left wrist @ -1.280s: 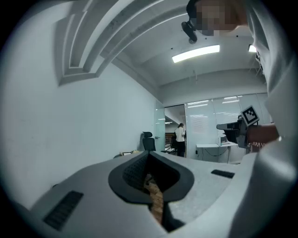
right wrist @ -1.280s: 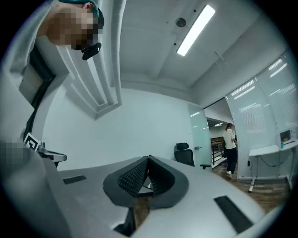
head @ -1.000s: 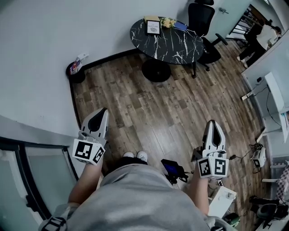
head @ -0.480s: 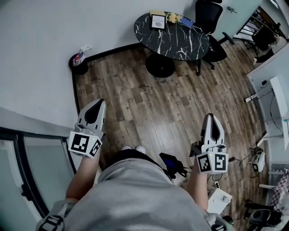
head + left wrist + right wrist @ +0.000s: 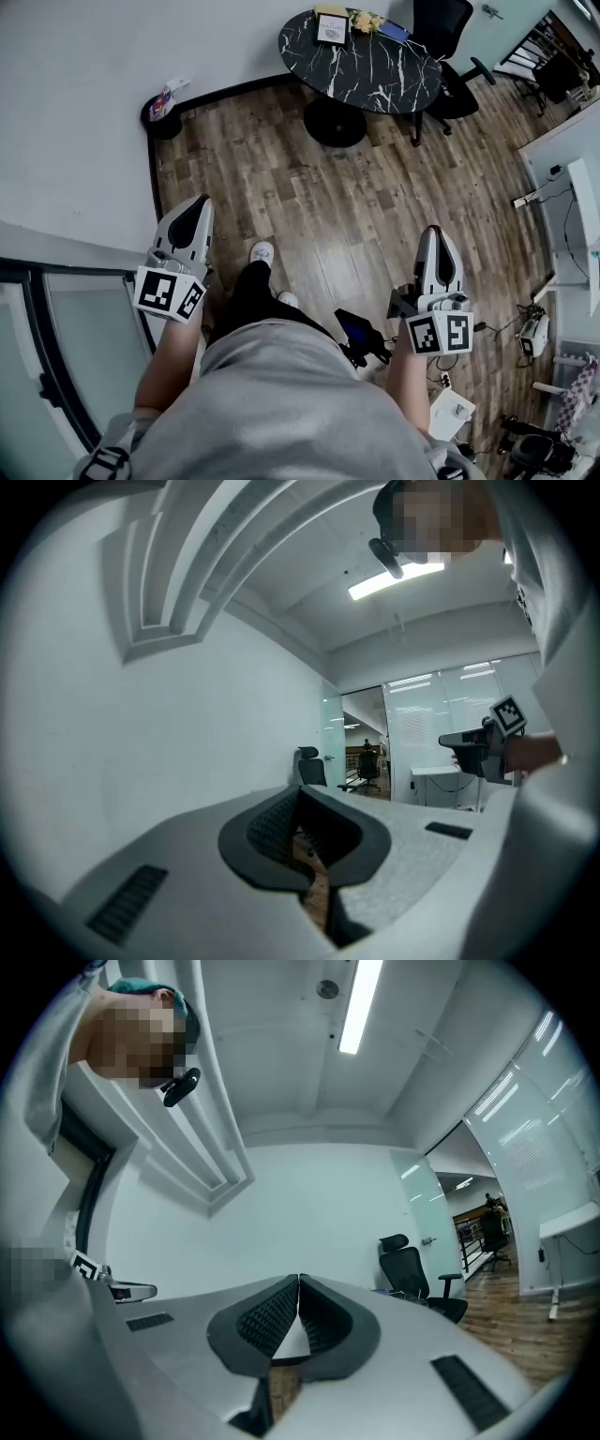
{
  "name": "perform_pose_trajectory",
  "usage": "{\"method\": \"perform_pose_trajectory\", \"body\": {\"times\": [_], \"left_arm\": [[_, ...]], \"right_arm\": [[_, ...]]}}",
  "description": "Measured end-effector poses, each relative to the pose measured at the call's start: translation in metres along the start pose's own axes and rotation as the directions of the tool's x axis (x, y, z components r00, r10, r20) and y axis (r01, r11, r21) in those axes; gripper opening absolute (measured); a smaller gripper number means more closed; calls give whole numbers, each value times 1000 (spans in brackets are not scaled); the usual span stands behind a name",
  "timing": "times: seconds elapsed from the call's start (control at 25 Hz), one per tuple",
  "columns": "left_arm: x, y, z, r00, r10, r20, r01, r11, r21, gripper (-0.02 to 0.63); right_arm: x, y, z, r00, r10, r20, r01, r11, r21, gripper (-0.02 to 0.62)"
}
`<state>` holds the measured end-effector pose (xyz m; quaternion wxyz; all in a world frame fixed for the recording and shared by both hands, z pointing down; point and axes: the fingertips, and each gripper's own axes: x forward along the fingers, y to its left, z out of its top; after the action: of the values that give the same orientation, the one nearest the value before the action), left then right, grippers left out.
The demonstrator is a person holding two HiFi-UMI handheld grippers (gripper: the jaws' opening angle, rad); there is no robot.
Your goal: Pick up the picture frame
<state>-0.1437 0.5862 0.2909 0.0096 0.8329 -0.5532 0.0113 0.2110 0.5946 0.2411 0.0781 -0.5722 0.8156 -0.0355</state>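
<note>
The person is standing on a wooden floor (image 5: pixel 319 197) and is holding both grippers out level in the lower half of the head view. The left gripper (image 5: pixel 199 206) is sitting at the lower left, its marker cube (image 5: pixel 169 293) nearest the body. The right gripper (image 5: pixel 433 232) is sitting at the lower right, well apart from the left one. In its own view, the left gripper is keeping its jaws pressed together at the tips, with nothing between the dark ribbed pads (image 5: pixel 272 822). The right gripper view is showing the same: both pads are meeting along one thin line, and the claw is holding nothing.

The picture frame (image 5: pixel 330 30) is standing upright at the top centre of the head view, near the far edge of an oval black marble table (image 5: pixel 375 70) and close to the white wall (image 5: pixel 84 84). A small bunch of yellow flowers (image 5: pixel 364 21) is lying just beside the frame, to its right. A black office chair (image 5: pixel 448 28) is standing at the table's right side. Both grippers are well apart from the table and the frame. One white shoe (image 5: pixel 262 251) is showing between the grippers.
</note>
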Motion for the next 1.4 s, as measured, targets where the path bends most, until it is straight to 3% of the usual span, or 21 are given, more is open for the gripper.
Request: {"method": "perform_pose_trajectory", "body": {"times": [0.36,1.4], "left_arm": [[64,15,-9,998,-62,8,63,998,-23,8],[251,118,0,971,-239,28,240,970,-36,8]], "right_arm": [[39,-21,-6,998,-59,-6,59,998,-17,26],[200,-27,-16,981,-194,-16,192,979,-74,26]]}}
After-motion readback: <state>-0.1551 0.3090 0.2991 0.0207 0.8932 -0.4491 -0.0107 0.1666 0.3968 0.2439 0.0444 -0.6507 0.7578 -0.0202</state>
